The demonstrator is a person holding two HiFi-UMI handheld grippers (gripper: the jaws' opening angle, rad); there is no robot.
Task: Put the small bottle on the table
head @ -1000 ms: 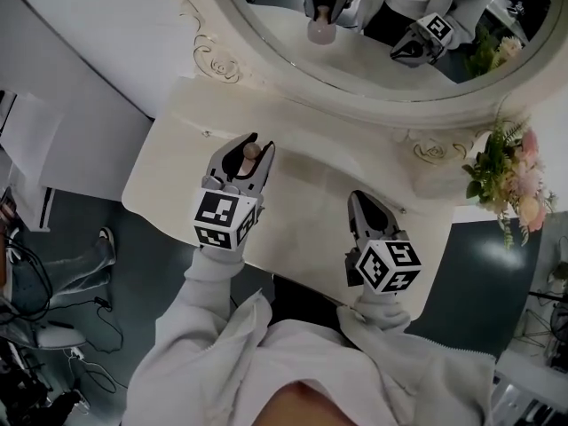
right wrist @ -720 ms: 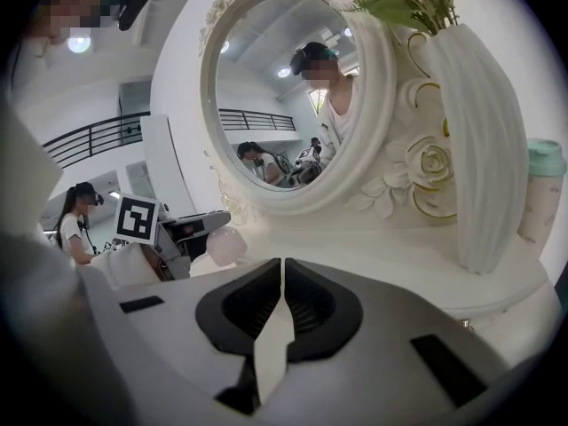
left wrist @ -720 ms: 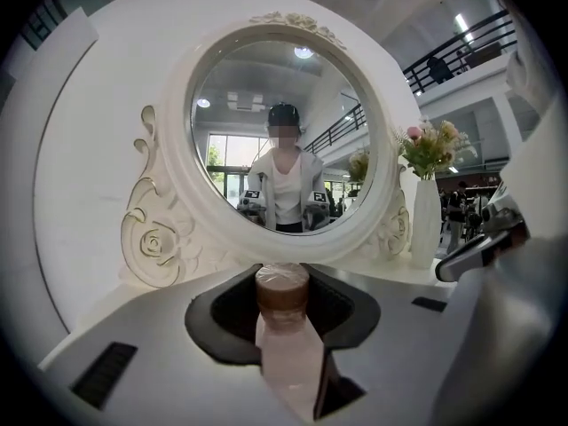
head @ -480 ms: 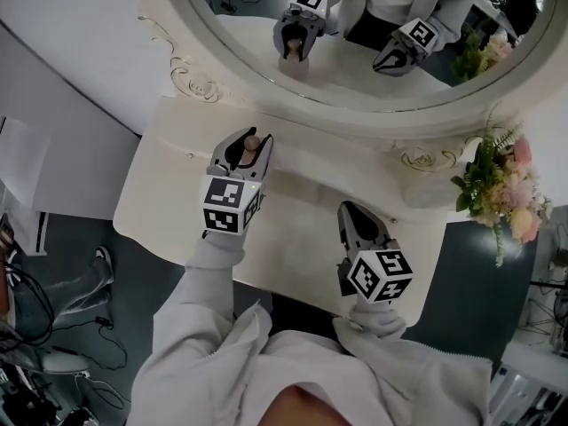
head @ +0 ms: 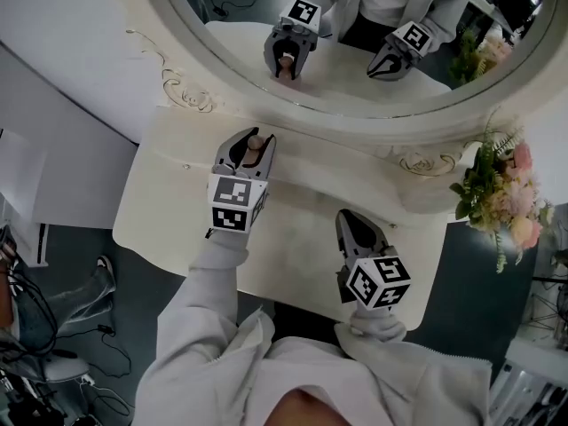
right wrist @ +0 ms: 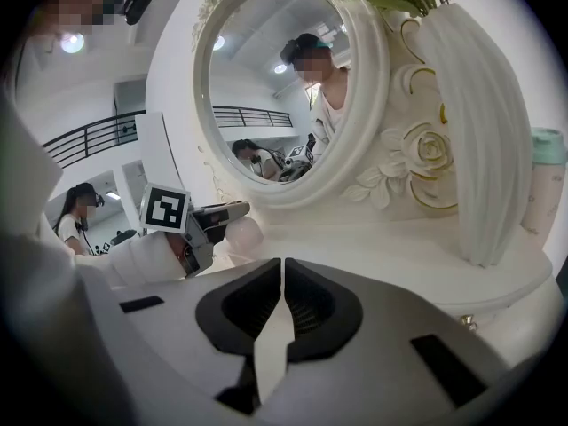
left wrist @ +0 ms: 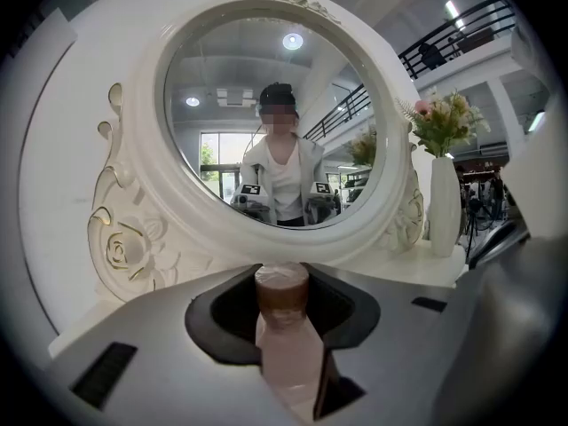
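Observation:
The small bottle (head: 255, 144), pale pink with a brown cap, stands upright between the jaws of my left gripper (head: 249, 142), which is shut on it. It is over the white dressing table (head: 169, 211), near the foot of the mirror. In the left gripper view the bottle (left wrist: 286, 331) fills the gap between the jaws, and its cap rises above them. Whether its base touches the tabletop I cannot tell. My right gripper (head: 350, 220) hovers over the table's front right part, shut and holding nothing. Its own view shows the left gripper (right wrist: 206, 217) with the bottle (right wrist: 242, 235).
A large oval mirror (head: 373, 51) with an ornate white frame stands at the back of the table and reflects both grippers. A white vase (right wrist: 484, 131) of flowers (head: 501, 189) stands at the right end. The floor (head: 80, 273) lies beyond the table's left edge.
My left gripper has carried the bottle a little closer to the mirror's foot and lower. The right gripper has stayed in place.

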